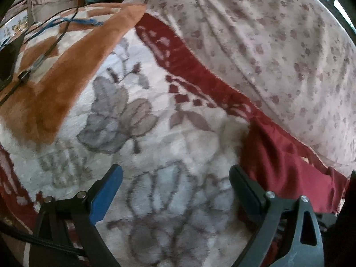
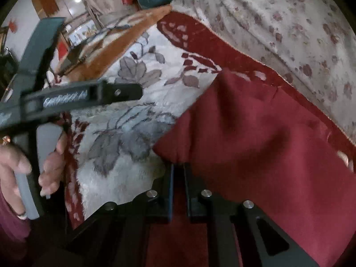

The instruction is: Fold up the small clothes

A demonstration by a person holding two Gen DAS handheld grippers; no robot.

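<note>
Dark red garment (image 2: 255, 138) spread over a plush floral blanket (image 2: 124, 102), beside a flower-print sheet (image 2: 289, 22). Right gripper (image 2: 178, 173) nearly closed, pads pinching the garment's near corner, cloth bunched just ahead of the fingertips; likely gripped there to lift that corner over for a fold. Left gripper (image 1: 175, 178) spread wide and empty above bare blanket, the garment's edge (image 1: 278, 155) just beside its right-hand finger (image 1: 244, 187), seemingly poised to take a second corner.
</note>
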